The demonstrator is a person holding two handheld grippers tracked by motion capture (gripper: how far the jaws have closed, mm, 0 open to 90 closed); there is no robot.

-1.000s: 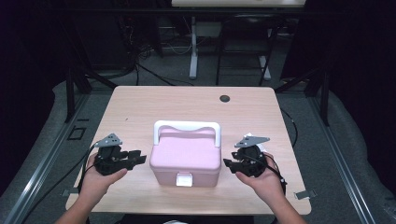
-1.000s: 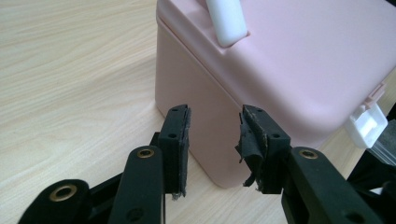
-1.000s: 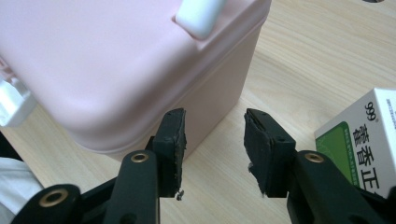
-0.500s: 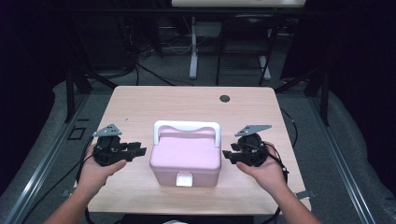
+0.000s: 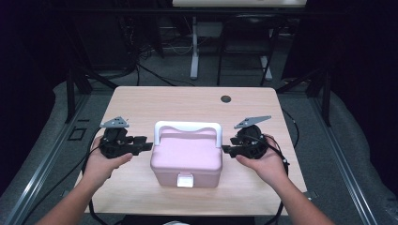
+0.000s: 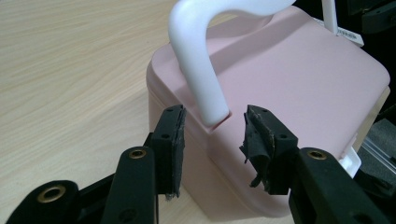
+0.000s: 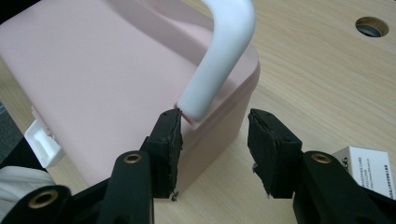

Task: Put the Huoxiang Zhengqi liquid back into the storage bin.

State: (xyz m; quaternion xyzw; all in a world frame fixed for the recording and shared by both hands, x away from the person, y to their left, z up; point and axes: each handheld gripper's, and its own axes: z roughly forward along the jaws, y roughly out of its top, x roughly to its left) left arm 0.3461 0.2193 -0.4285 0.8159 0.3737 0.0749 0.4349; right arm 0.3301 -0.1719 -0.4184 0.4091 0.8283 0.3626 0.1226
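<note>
- Left gripper (image 5: 144, 146): held in the left hand (image 5: 101, 161) at the near left of the table (image 5: 141, 101). Jaws point level toward the left end of the box (image 5: 187, 157). They have just been opening and stand wide; nothing is clamped between them.
- In the left gripper view, the left gripper (image 6: 215, 135) straddles the foot of the handle (image 6: 198, 70), where it meets the lid corner. The pads (image 6: 173, 140) stand clear of both handle and box (image 6: 303, 93).
- Right gripper (image 5: 226, 150): held in the right hand (image 5: 263, 161) at the near right, mirrored, jaws level and pointing at the right end of the box. These jaws have also just been opening; nothing is gripped.
- In the right gripper view, the right gripper (image 7: 215, 140) lines up with the other handle (image 7: 219, 60) foot. One pad (image 7: 169, 135) sits just beside the lid edge of the box (image 7: 93, 84); contact cannot be confirmed.
- Box position: centre of the table, between the two grippers, latch (image 5: 185, 180) facing the person. Its long axis runs left to right, so each gripper faces one short end.
- Both hands are about equally near the box. The handle (image 5: 187, 127) stands upright along the rear of the lid.
- Beyond the box: a cable hole (image 5: 225, 99) near the far edge.
</note>
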